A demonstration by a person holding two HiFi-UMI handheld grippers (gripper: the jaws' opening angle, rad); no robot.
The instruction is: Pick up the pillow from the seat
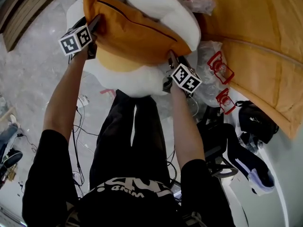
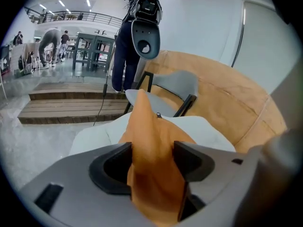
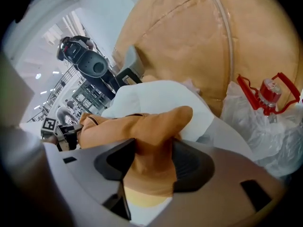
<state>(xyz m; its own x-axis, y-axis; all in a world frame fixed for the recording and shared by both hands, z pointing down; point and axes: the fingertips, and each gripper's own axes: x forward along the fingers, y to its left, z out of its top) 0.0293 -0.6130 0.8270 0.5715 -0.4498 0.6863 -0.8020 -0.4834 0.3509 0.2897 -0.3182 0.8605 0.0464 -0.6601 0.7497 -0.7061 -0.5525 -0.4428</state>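
Note:
An orange pillow (image 1: 132,32) with a dark zipper rests against the white seat cushion (image 1: 182,20) in the head view. My left gripper (image 1: 93,25) grips the pillow's left corner and my right gripper (image 1: 171,59) grips its right corner. In the left gripper view, a fold of the orange pillow (image 2: 151,136) fills the gap between the jaws of the left gripper (image 2: 152,164), which press on it. The right gripper view shows the same: the pillow (image 3: 147,119) is pinched in my right gripper (image 3: 154,162), with the white cushion (image 3: 161,96) behind it.
The tan padded chair back (image 1: 255,46) curves round at the right. Clear plastic bags with red-handled bottles (image 1: 220,67) lie beside the seat, with a black bag (image 1: 255,119) and cables on the floor. A person (image 2: 124,56) stands beyond wooden steps (image 2: 61,105).

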